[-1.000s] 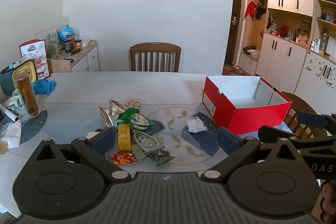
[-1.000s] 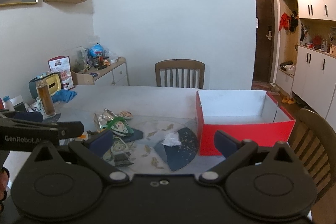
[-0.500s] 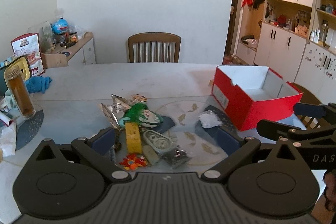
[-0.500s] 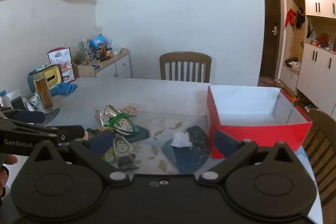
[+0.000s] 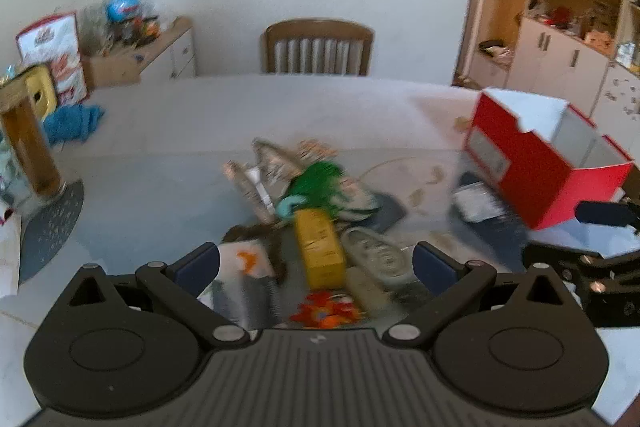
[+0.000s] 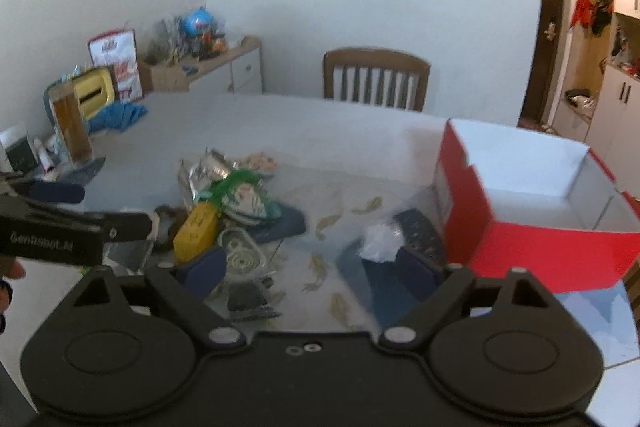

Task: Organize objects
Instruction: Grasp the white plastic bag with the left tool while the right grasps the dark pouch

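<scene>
Two grippers are hanging over the near edge of the table point(image 5: 280, 107), and we are holding one in each hand. Our left gripper point(image 5: 316, 265) is standing wide open with nothing between its pads, hovering above a pile of small things near the table's middle: a yellow box point(image 5: 320, 251), a green tuft point(image 5: 318, 181), crinkled foil packets point(image 5: 260, 175), a pale oval case point(image 5: 376, 255) and an orange flower piece point(image 5: 324, 311) nearest the near edge. Our right gripper point(image 6: 312, 269) is also open, its jaws having just been closing a little, and nothing is being pressed between them; it is pointing at the bare glass between the pile and a white crumpled wad point(image 6: 380, 243), which is lying on a dark mat point(image 6: 384, 279). We are seeing the red box point(image 6: 540, 211) sitting open toward the table's right edge, just beside that mat, with its white inside showing. A tall jar point(image 5: 30, 151) of brown liquid is standing on a grey coaster at the left edge, near a blue cloth point(image 5: 72, 123). A chair point(image 5: 318, 47) is standing at the far edge. Both views are blurring, so finer details of the pile are staying unclear to us.
</scene>
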A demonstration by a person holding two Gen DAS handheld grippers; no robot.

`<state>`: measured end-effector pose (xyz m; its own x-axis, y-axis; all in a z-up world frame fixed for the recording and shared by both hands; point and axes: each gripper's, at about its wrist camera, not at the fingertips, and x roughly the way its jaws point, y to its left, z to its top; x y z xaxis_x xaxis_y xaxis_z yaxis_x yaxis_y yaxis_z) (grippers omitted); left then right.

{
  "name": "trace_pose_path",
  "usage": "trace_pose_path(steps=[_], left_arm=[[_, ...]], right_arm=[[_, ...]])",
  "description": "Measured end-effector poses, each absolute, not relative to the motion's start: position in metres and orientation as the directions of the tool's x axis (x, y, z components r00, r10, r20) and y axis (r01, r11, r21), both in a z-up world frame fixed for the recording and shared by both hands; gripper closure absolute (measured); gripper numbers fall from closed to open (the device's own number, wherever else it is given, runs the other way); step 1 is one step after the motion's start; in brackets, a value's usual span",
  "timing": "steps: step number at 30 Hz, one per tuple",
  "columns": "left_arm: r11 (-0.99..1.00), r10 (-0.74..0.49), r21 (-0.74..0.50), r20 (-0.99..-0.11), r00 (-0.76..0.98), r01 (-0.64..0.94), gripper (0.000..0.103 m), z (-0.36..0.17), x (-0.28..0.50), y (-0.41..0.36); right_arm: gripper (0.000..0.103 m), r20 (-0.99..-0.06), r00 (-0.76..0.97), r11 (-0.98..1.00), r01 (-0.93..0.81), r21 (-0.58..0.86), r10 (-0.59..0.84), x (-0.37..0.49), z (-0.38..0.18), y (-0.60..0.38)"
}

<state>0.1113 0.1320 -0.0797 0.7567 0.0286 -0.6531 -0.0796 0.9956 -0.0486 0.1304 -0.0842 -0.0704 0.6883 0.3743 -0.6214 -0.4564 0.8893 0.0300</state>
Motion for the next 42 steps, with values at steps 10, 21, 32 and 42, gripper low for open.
trace_pose_path(steps=[10, 21, 32, 42], left_arm=[[0.995, 0.042, -0.032, -0.729, 0.683, -0.096, 0.0, -0.12, 0.131, 0.17], [0.995, 0.012, -0.049, -0.793, 0.61, -0.084, 0.028, -0.149, 0.147, 0.192], [0.999, -0.015, -0.044, -0.79, 0.612, -0.031, 0.061, -0.145, 0.147, 0.194], [0.999, -0.048, -0.041, -0.757, 0.652, 0.026, 0.07, -0.113, 0.134, 0.189]], right_arm=[[0.025, -0.73, 0.554, 0.85, -0.521, 0.071, 0.401, 0.15, -0.11, -0.052], [0.042, -0.783, 0.51, 0.837, -0.547, 0.025, 0.357, 0.16, -0.135, -0.023], [0.07, -0.792, 0.498, 0.841, -0.539, 0.037, 0.354, 0.162, -0.131, -0.02], [0.073, -0.764, 0.529, 0.841, -0.541, 0.033, 0.37, 0.154, -0.104, -0.028]])
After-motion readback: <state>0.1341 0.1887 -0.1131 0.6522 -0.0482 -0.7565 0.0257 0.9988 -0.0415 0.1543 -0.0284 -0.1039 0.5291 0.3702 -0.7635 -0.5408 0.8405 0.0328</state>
